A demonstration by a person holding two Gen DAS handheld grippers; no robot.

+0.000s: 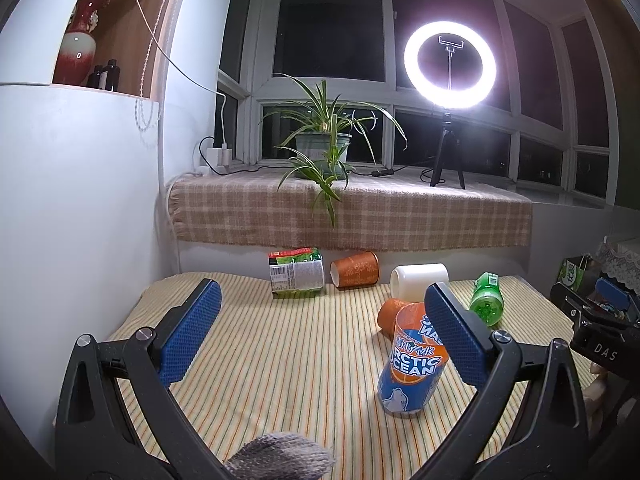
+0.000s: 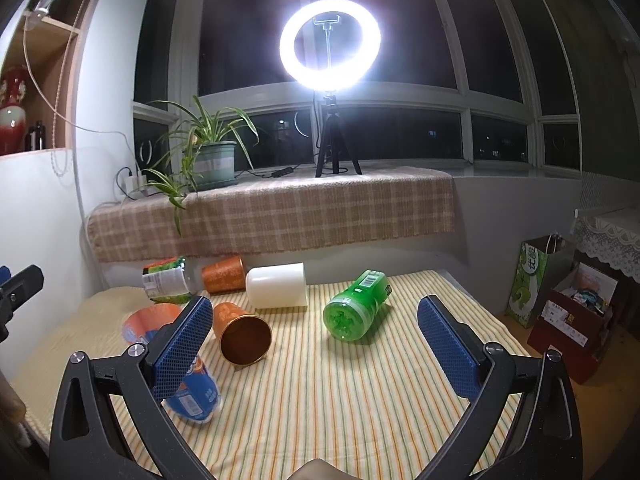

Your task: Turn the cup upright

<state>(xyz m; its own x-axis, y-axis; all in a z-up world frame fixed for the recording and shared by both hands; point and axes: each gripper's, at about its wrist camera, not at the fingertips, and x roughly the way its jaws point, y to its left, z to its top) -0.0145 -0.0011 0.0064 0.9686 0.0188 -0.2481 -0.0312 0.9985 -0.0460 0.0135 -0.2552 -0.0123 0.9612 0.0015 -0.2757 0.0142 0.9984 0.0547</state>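
Observation:
A blue and orange Arctic Ocean cup (image 1: 412, 364) stands upright on the striped cloth, its open mouth up, just inside my left gripper's right finger; it also shows in the right wrist view (image 2: 188, 384), partly behind my right gripper's left finger. My left gripper (image 1: 322, 308) is open and empty. My right gripper (image 2: 314, 318) is open and empty above the cloth. An orange cup (image 2: 240, 334) lies on its side between them, also in the left wrist view (image 1: 390, 314). A second orange cup (image 1: 355, 269) (image 2: 224, 274) lies at the back.
A white cup (image 2: 277, 285) (image 1: 419, 280), a green cup (image 2: 354, 306) (image 1: 486, 298) and a green-labelled cup (image 1: 296, 272) (image 2: 166, 278) lie on their sides. A checked sill (image 1: 360, 208) with a plant (image 1: 324, 140) and ring light (image 1: 450, 64) stands behind. Bags and boxes (image 2: 568, 312) sit right of the table.

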